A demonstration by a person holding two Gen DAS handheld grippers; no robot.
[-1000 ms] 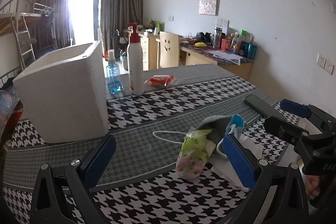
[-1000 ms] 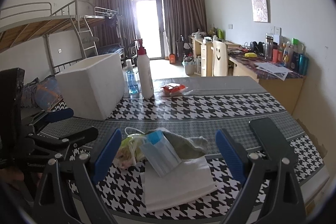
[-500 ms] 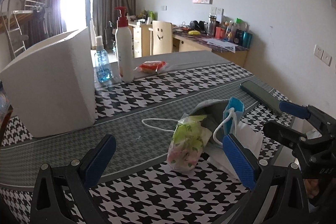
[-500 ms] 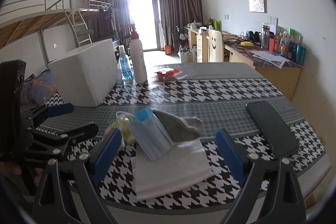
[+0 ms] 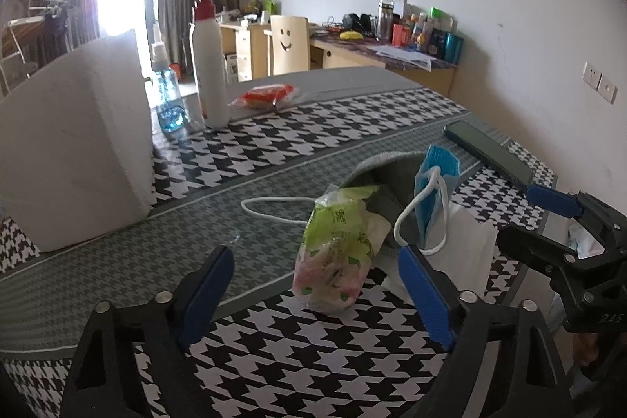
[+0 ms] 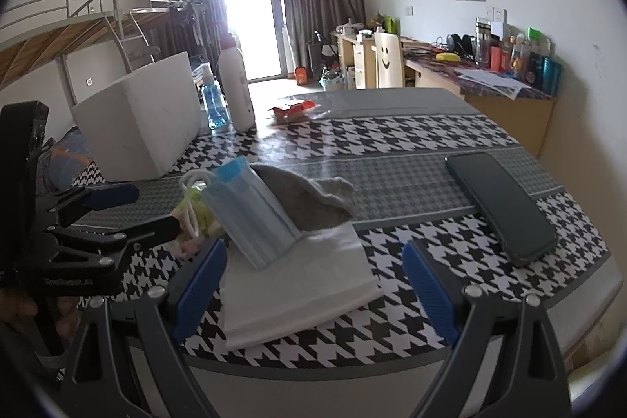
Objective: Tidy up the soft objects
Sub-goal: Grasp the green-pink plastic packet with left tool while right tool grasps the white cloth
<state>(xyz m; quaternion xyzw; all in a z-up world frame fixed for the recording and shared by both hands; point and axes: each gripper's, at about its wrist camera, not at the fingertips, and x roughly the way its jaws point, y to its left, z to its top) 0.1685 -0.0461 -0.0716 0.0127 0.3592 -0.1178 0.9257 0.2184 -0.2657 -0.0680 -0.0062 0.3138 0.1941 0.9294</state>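
Both grippers same build: left gripper (image 5: pixel 313 285) and right gripper (image 6: pixel 313 281) have matte black angular frames with triangular cut-outs. Fingers (image 5: pixel 205 294) carry blue ribbed pads on the inner faces. Silver round screw heads (image 5: pixel 163 297) sit at the finger bases, two per side. White lettering is moulded on each black body, too small to read. Bare fingertips of a hand (image 6: pixel 23 312) show at the grip; no sleeve visible.
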